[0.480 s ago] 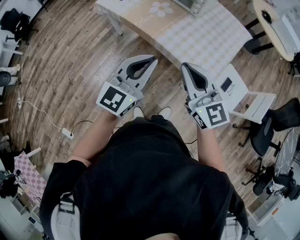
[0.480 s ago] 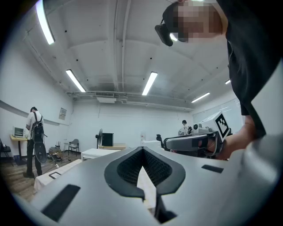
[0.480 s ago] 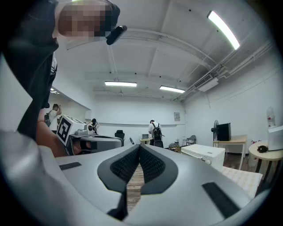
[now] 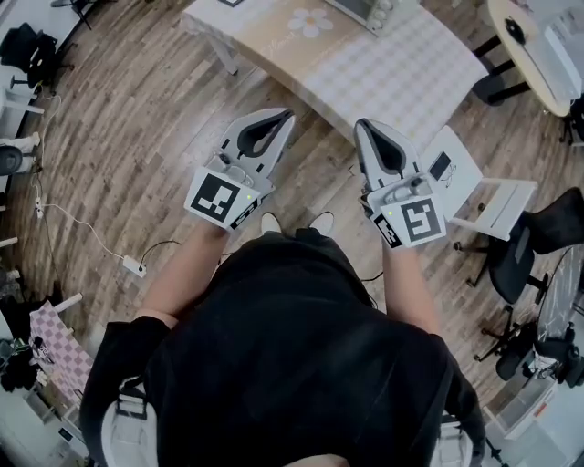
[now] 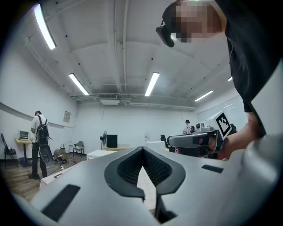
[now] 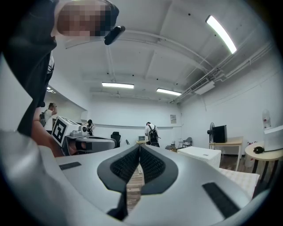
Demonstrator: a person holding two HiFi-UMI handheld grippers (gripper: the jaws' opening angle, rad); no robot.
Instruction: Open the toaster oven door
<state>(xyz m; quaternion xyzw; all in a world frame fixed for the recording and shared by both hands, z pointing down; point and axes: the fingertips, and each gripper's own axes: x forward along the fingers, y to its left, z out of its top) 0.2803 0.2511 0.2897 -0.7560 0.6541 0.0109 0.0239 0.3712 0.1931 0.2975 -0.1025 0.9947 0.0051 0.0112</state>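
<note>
Only a corner of the toaster oven [image 4: 363, 8] shows in the head view, at the top edge, on a table with a checked cloth [image 4: 392, 68]. My left gripper [image 4: 289, 114] is held level over the wood floor, short of the table's near edge, with its jaws shut and empty. My right gripper [image 4: 359, 123] is beside it, also shut with nothing in it. In the left gripper view the left gripper [image 5: 142, 148] has its tips together, and the right gripper [image 6: 139, 146] shows the same in its own view. Neither gripper touches the oven.
A white chair [image 4: 479, 187] stands to the right of the right gripper, with a black office chair [image 4: 534, 242] further right. A round table [image 4: 534, 50] sits at the top right. A power strip [image 4: 135, 265] and its cable lie on the floor at left. People stand far off across the room.
My left gripper has edged slightly to the left. The right gripper has kept its place, and both stay shut.
</note>
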